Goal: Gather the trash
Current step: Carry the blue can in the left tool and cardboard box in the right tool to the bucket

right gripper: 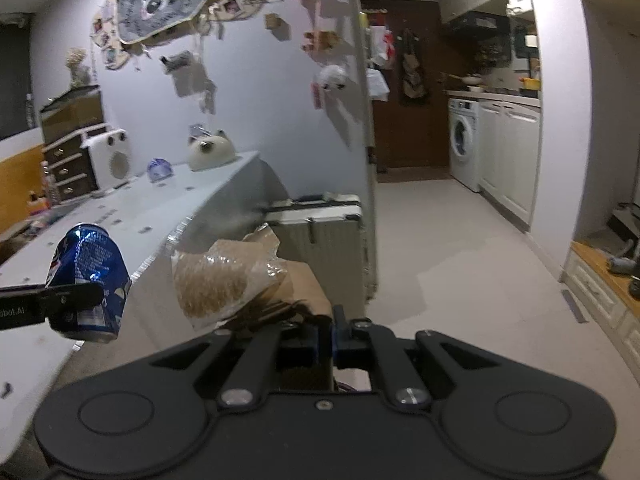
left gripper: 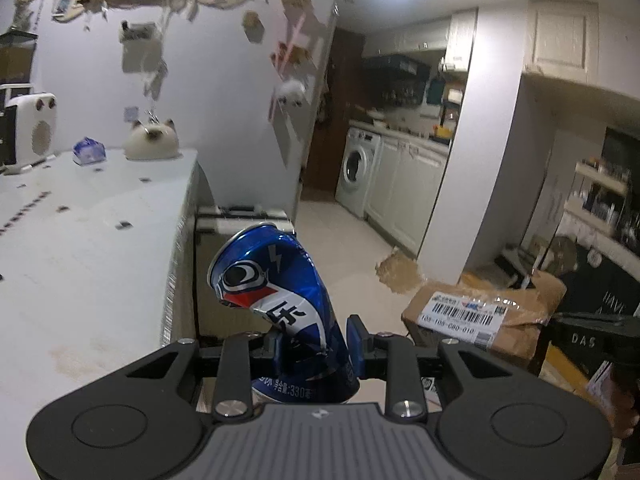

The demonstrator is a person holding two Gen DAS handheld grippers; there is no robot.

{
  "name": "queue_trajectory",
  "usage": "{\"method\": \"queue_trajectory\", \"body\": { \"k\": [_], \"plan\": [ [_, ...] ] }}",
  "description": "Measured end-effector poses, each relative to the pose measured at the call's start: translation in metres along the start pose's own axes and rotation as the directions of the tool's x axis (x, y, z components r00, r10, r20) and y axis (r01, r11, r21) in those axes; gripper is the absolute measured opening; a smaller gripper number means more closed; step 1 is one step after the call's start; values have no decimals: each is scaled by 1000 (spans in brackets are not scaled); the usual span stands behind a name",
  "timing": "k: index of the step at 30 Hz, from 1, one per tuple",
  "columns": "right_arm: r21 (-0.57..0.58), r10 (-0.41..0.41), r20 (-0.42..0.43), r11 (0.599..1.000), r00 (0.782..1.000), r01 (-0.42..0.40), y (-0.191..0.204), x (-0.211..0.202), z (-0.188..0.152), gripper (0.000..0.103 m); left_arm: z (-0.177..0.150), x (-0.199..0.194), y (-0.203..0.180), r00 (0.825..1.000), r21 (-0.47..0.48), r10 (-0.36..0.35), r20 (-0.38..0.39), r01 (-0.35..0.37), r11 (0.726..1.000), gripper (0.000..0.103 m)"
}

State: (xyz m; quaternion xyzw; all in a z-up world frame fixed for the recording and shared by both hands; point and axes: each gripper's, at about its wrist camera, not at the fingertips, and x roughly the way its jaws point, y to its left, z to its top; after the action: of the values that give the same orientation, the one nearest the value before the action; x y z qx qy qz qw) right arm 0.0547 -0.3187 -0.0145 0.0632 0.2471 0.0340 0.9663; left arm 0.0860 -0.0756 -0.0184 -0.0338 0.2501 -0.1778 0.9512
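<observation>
A dented blue drink can [left gripper: 276,292] stands tilted between the fingers of my left gripper [left gripper: 316,340], which is shut on its lower half. The right wrist view shows the same can [right gripper: 88,276] at the left, held off the table's edge. My right gripper [right gripper: 324,340] is shut on a torn brown cardboard box [right gripper: 224,280] with a taped flap sticking up. In the left wrist view that box [left gripper: 480,316] hangs at the right and shows a white barcode label.
A long white table [left gripper: 80,240] runs along the left, with a cat-shaped ornament [left gripper: 150,140] and a blue packet [left gripper: 88,150] at its far end. A silver suitcase [right gripper: 320,220] stands past the table's end. Beyond lie pale floor [right gripper: 460,260], a washing machine [left gripper: 356,168] and white cabinets [left gripper: 408,184].
</observation>
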Motion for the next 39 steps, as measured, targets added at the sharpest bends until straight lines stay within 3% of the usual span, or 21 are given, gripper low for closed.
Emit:
{"method": "queue_trajectory", "body": {
  "k": [9,14,22,26,29,32,36,39],
  "plan": [
    [1,-80,-60,997,995,80,-21,30,-31,6,-38,65,-21,994,-15,19,-108,-21,1000,32],
    [15,-85,-112,996,990,87,-27,58,-56,6,-66,97,-11,985,-69,18,-169,-30,997,32],
    [51,-91,-243,993,966,106,-39,122,-104,6,-107,171,23,957,-158,50,-287,-99,982,31],
    [67,-91,-297,991,951,116,-48,157,-125,6,-135,217,36,939,-202,19,-343,-93,975,31],
    [91,-90,-337,988,937,127,-55,188,-142,6,-162,255,44,915,-236,-15,-403,-88,968,32],
    [114,-82,-382,984,920,135,-61,220,-160,6,-191,289,57,897,-297,-52,-439,-90,951,31],
    [129,-71,-423,982,904,138,-64,259,-179,6,-225,331,80,880,-428,-111,-461,-111,897,31],
    [121,-69,-446,983,892,136,-64,287,-187,6,-243,358,93,871,-474,-129,-475,-130,871,31]
  ]
}}
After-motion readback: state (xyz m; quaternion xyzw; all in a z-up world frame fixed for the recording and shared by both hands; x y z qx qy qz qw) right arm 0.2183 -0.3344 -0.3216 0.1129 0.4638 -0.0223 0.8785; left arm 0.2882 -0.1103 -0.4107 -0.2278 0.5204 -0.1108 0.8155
